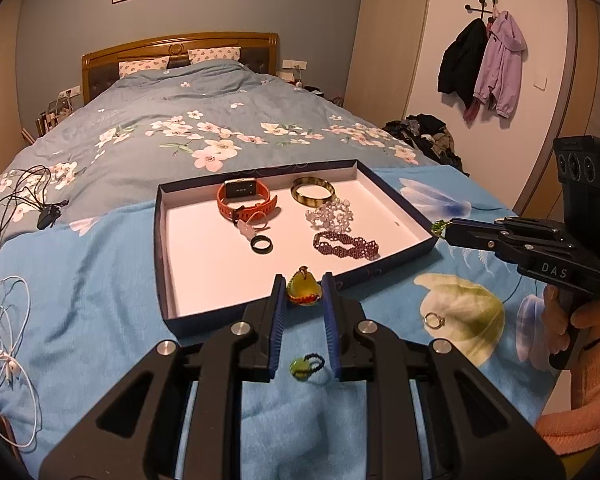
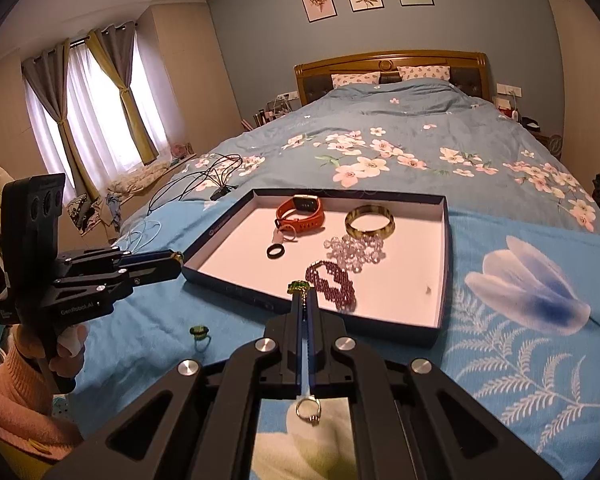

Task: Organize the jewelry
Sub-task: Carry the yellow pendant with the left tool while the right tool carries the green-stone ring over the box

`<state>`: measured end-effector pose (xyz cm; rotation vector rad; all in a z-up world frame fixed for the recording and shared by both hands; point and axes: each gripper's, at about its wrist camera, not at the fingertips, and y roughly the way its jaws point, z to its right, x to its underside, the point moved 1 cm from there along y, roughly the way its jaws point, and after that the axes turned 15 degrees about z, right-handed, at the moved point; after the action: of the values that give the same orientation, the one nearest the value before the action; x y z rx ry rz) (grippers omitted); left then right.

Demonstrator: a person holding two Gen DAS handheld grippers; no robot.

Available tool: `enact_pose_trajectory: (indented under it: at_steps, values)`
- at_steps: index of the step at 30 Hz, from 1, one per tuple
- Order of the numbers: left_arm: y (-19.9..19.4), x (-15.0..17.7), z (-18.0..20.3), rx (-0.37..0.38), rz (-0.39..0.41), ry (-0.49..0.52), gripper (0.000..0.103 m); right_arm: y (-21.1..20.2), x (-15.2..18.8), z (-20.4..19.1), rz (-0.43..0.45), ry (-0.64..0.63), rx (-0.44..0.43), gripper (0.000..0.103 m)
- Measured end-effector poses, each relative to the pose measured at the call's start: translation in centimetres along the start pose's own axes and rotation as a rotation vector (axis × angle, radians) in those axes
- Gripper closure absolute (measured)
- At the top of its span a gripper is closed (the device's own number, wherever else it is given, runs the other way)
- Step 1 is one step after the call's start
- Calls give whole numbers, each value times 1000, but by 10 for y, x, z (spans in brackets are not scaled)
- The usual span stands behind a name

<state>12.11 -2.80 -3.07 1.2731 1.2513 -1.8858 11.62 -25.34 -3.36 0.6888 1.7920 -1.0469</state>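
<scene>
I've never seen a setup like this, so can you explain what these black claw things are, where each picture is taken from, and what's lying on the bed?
These are two hand-held black grippers, each with a camera looking along its fingers. One picture comes from the left gripper, the other from the right gripper.

The left one grips a yellow-green pendant; the right one is shut on a small green-stoned piece.

On the light blue floral blanket sits a shallow dark blue box lid with a white inside. It holds an orange smartwatch, a brownish bangle, a clear bead bracelet, a purple beaded bracelet and a black ring. A green-stoned ring and a thin metal ring lie outside it.
</scene>
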Motion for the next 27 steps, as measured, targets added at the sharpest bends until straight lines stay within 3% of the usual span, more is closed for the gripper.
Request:
enact_pose_trajectory:
  at_steps: [27]
  values:
    - [33, -19, -13, -22, 13, -16, 85, 32, -27, 5, 16, -24, 5, 102]
